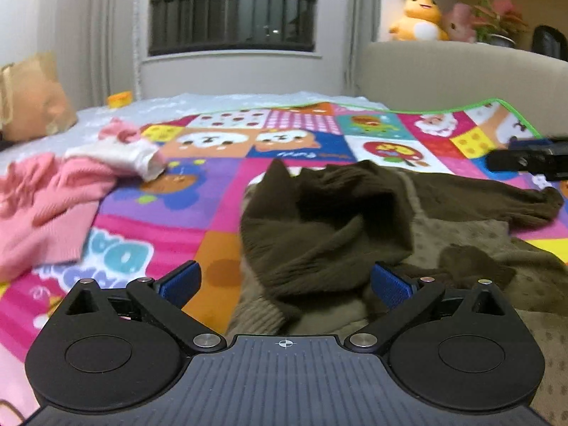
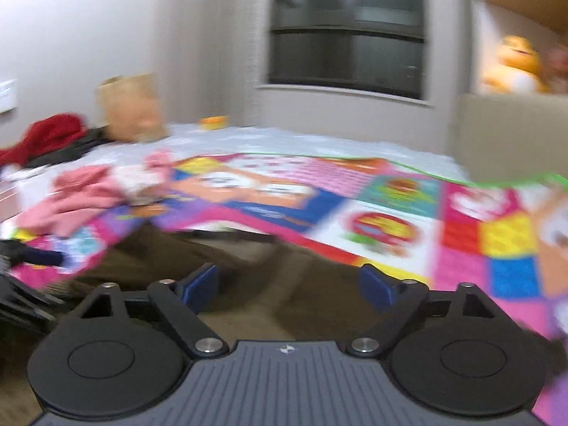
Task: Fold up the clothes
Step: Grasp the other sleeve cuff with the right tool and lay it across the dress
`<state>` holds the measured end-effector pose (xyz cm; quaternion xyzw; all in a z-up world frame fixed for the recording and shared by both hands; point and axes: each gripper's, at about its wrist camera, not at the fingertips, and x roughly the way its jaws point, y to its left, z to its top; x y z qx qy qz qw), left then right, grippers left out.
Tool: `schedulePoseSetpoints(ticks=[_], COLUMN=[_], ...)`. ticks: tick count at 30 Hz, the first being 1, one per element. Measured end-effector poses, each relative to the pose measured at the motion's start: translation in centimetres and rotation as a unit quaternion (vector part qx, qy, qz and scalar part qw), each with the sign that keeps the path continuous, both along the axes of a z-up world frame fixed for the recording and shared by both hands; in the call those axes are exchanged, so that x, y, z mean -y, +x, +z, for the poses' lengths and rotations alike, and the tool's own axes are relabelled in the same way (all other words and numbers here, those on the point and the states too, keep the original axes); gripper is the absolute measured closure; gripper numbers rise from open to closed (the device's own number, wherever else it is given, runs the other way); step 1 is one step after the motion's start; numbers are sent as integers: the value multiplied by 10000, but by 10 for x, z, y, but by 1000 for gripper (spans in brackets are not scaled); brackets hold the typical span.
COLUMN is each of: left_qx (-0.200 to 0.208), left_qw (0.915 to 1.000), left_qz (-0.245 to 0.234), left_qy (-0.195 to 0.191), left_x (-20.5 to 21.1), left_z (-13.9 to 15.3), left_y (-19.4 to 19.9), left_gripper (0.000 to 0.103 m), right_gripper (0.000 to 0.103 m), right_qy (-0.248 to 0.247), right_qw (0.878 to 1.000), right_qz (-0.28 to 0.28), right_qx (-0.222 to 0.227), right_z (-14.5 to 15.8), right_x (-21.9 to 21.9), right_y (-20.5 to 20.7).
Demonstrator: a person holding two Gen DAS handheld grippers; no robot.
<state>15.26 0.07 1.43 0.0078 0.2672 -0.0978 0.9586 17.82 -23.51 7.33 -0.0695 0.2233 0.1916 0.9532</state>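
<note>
A dark olive-brown knit sweater [image 1: 326, 220] lies crumpled on a colourful patchwork mat [image 1: 198, 191], over a lighter tan garment [image 1: 461, 248]. My left gripper [image 1: 285, 284] is open, its blue pads on either side of the sweater's near cuff, holding nothing. The right gripper shows at the right edge of the left wrist view [image 1: 529, 159]. In the blurred right wrist view my right gripper [image 2: 287, 287] is open and empty just above the brown sweater [image 2: 248, 284]. A pink and white pile of clothes [image 1: 53, 191] lies at the left; it also shows in the right wrist view [image 2: 81, 191].
A brown paper bag [image 1: 32, 99] and a small yellow tub [image 1: 120, 99] stand at the back left. Red and dark clothes [image 2: 49, 138] lie far left. A beige sofa back [image 1: 461, 71] with plush toys [image 1: 419, 17] rises at the right. A window [image 1: 232, 7] is behind.
</note>
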Motion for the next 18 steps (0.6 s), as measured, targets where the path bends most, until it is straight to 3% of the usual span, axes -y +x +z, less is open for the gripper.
schedulePoseSetpoints(ticks=[3,6,7,8,10,13,18], left_qx=[-143,-352,-404,-430,-435,-406,-450], left_qw=[9999,9992,9988,9985,9983,9984,9983], left_qz=[11,-6,-2,23,50,63,130], left_qy=[-80,-193,-266,-327,-388,-386,-340], left_x=[-4,-8,-10,-12,-14,-14,-13], left_z=[-11,-22,-23,-24,-26,-27,-29], left_y=[5,11,13,14,14,13,14], left_gripper=[0,0,0,0,0,0,0], right_gripper=[17,18,27,49,77,89,90], right_qy=[-468,-1160,-1459,-1681,-1931,-1796,-450], right_qw=[9973,9900,9860,9823,9772,9800,9935], right_qz=[564,778,778,769,759,811,857], right_qx=[-58,-176,-208,-301,-461,-282,603], right_z=[-2,-23,-33,-42,-51,-35,62], right_x=[-62,-115,-129,-138,-152,-165,-140], right_y=[24,51,61,69,83,86,73])
